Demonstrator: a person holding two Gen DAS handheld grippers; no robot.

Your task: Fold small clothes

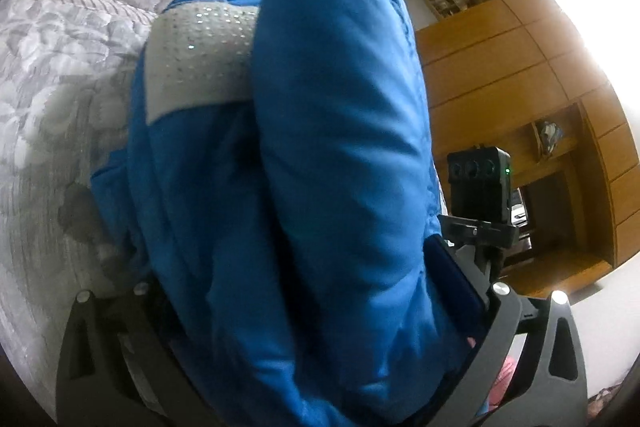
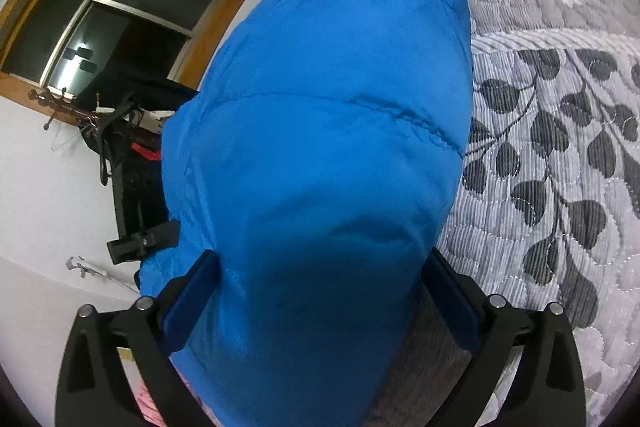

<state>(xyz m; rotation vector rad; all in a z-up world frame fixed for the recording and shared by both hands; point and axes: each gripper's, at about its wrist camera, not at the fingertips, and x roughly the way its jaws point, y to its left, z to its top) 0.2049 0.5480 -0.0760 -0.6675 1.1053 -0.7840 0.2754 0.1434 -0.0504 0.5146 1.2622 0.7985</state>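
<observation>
1. Nearest your left wrist camera, the left tongs (image 1: 320,311) are filled with the blue puffer jacket (image 1: 332,147); the padded cloth bulges between the jaws and hides most of the left one, while the right blue pad (image 1: 452,291) presses against it, so they are holding the jacket.
2. To the left of these tongs lies the grey quilted bedspread (image 1: 68,75). Ahead of them, a grey panel with shiny studs (image 1: 200,55) shows on the jacket.
3. To their right stand wooden cabinets (image 1: 500,67), and the other device's black camera block (image 1: 480,183) sits just beside the jacket.
4. Nearest your right wrist camera, the right tongs (image 2: 320,307) clamp the same jacket (image 2: 328,115); both blue pads (image 2: 192,303) touch the cloth on either side, spread fairly wide by its bulk.
5. Left of these tongs are a white wall and a window (image 2: 120,15); right of them the bedspread (image 2: 560,155) carries a dark leaf pattern.
</observation>
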